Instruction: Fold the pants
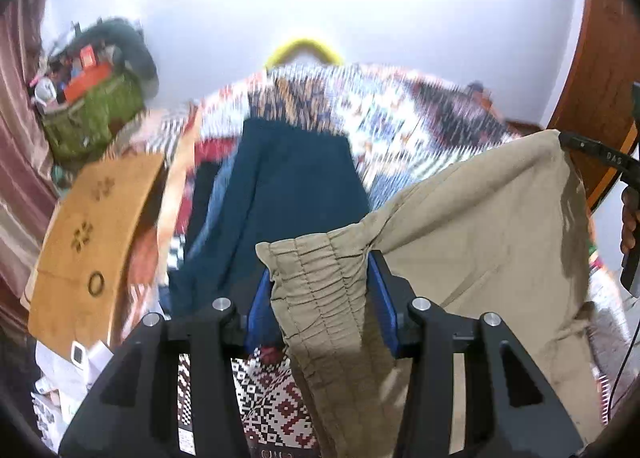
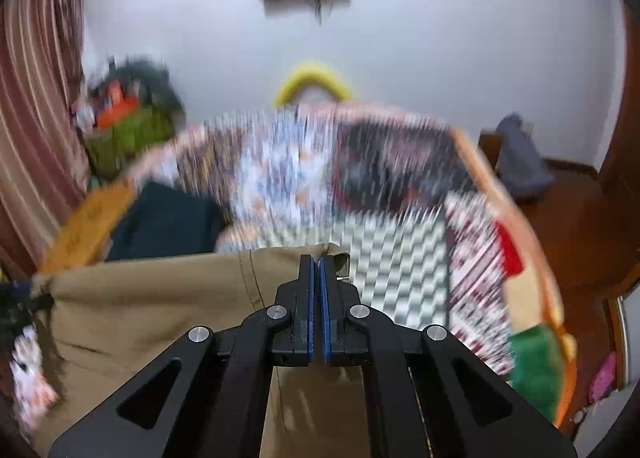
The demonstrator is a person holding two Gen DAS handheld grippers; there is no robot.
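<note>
The khaki pants point(image 1: 472, 225) hang lifted above the bed, stretched between both grippers. My left gripper point(image 1: 320, 270) is shut on the gathered elastic waistband at its left corner. My right gripper point(image 2: 319, 260) is shut on the other waist corner; the pants point(image 2: 160, 310) spread to the left of it. In the left wrist view the right gripper point(image 1: 588, 149) shows at the pants' upper right corner, with a hand behind it.
The bed's patterned quilt point(image 1: 380, 105) lies below. Dark blue folded clothes point(image 1: 288, 185) lie on it. An orange cloth point(image 1: 92, 234) is at the left, a green bag point(image 1: 92, 117) with clutter at the far left, a yellow hanger point(image 1: 304, 47) on the wall.
</note>
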